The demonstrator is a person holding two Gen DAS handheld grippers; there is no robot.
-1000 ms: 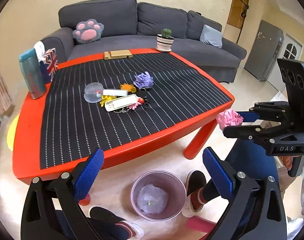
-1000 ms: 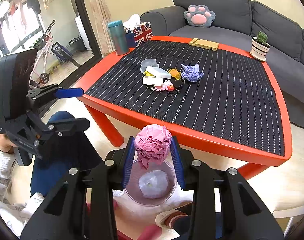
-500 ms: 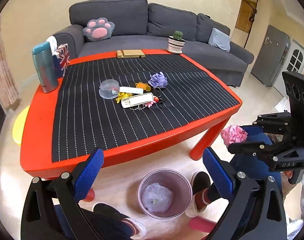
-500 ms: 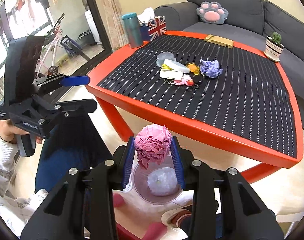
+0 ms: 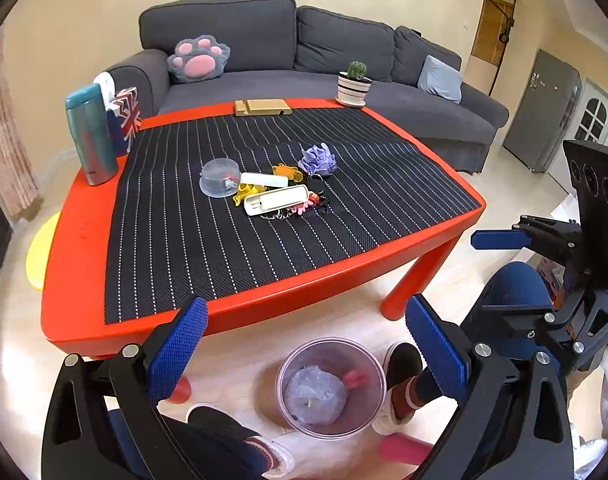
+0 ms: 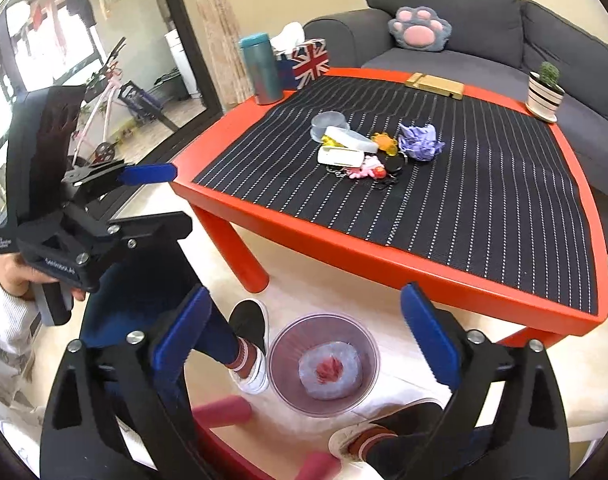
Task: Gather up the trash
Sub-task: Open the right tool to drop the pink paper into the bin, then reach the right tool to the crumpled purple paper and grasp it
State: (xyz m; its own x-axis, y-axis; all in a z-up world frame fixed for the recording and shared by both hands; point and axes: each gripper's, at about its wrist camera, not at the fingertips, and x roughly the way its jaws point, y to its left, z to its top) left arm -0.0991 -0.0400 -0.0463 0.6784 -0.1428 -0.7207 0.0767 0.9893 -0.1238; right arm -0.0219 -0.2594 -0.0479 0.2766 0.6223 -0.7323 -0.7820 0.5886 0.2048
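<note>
Pink crumpled paper wad (image 6: 330, 369) blurred inside translucent round bin (image 6: 280, 360) on floor by red table (image 6: 443, 276) near edge, atop pale wad, partly hidden in left view; purple wad (image 6: 420, 142) mid-table; R gripper (image 6: 304, 340) & L gripper (image 5: 307, 356) jaws spread wide, empty.
</note>
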